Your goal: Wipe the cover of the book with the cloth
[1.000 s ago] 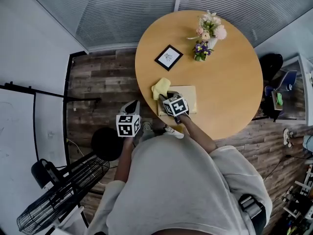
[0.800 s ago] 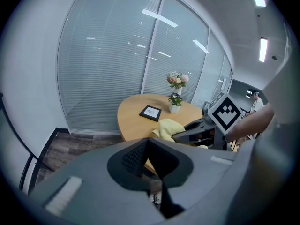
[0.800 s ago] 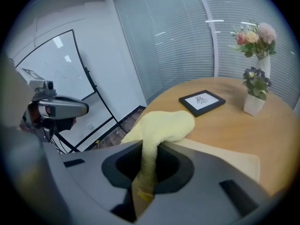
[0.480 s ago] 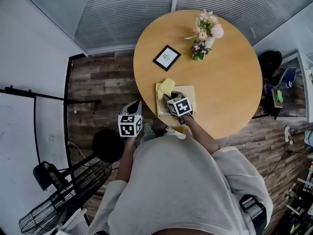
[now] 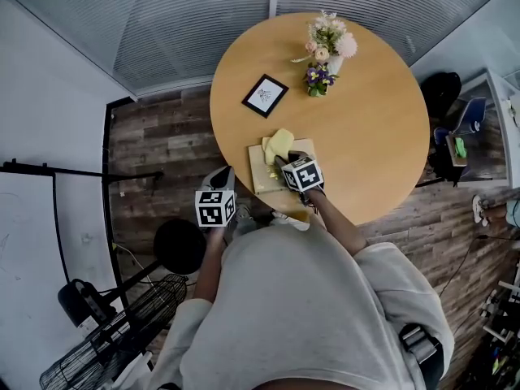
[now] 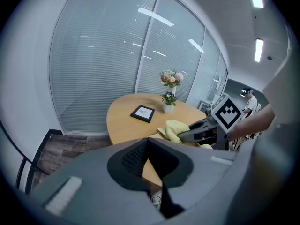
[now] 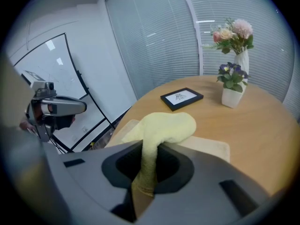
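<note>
**Ana:** Where is the book [image 5: 260, 179]?

**Ben:** We see it flat on the round table [image 5: 370, 128], near the table's lower left edge in the head view; it is pale yellow.

**Ana:** And the cloth [image 5: 281, 142]?

**Ben:** It is yellow too; it sits on the upper end of the book's cover; our right gripper [image 5: 283, 161] has its jaws pinched tight on one end of the cloth, and the rest flops down onto the book.

**Ana:** What about our left gripper [image 5: 220, 175]?

**Ben:** It is off the table, to the left of the book, over the wood floor [image 5: 158, 157]; its jaws are pressed together with nothing in them.

**Ana:** What else do we see on the table?

**Ben:** A black picture frame [image 5: 264, 95] lies above the book; a small pot of purple flowers [image 5: 314, 78] and a white vase of pink flowers [image 5: 329, 43] stand side by side near the top of the frame, well apart from the book.
</note>
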Available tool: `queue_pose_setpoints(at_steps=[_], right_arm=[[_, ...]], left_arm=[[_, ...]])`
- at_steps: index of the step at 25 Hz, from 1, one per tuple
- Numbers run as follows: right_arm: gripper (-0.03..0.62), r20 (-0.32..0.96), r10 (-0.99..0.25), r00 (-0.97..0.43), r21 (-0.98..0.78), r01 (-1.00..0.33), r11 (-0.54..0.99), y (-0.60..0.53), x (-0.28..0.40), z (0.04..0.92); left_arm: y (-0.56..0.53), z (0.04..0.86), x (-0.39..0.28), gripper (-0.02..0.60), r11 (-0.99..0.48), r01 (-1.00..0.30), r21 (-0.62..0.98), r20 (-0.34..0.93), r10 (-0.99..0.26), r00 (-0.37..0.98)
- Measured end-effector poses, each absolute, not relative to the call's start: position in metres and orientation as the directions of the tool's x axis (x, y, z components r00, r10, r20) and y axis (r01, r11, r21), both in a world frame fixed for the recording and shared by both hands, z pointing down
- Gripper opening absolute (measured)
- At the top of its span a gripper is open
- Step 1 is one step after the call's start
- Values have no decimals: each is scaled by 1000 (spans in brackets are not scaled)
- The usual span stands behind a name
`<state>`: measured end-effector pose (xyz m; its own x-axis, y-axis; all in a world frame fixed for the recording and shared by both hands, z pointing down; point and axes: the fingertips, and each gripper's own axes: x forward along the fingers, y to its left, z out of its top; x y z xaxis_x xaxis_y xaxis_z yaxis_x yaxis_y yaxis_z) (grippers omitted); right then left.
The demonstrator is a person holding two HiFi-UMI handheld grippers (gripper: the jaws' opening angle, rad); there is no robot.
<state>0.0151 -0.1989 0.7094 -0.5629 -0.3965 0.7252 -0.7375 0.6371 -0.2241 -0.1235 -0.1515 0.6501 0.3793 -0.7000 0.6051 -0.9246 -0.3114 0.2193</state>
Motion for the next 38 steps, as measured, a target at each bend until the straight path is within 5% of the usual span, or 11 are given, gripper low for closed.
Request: queue_pose_setpoints(at_steps=[38], right_arm=[[60,765,-448,-463,-181,-821,541,-204,126,712]], left_arm=[[-168,648,-93,6,-381,-899,218,598,-675,431]])
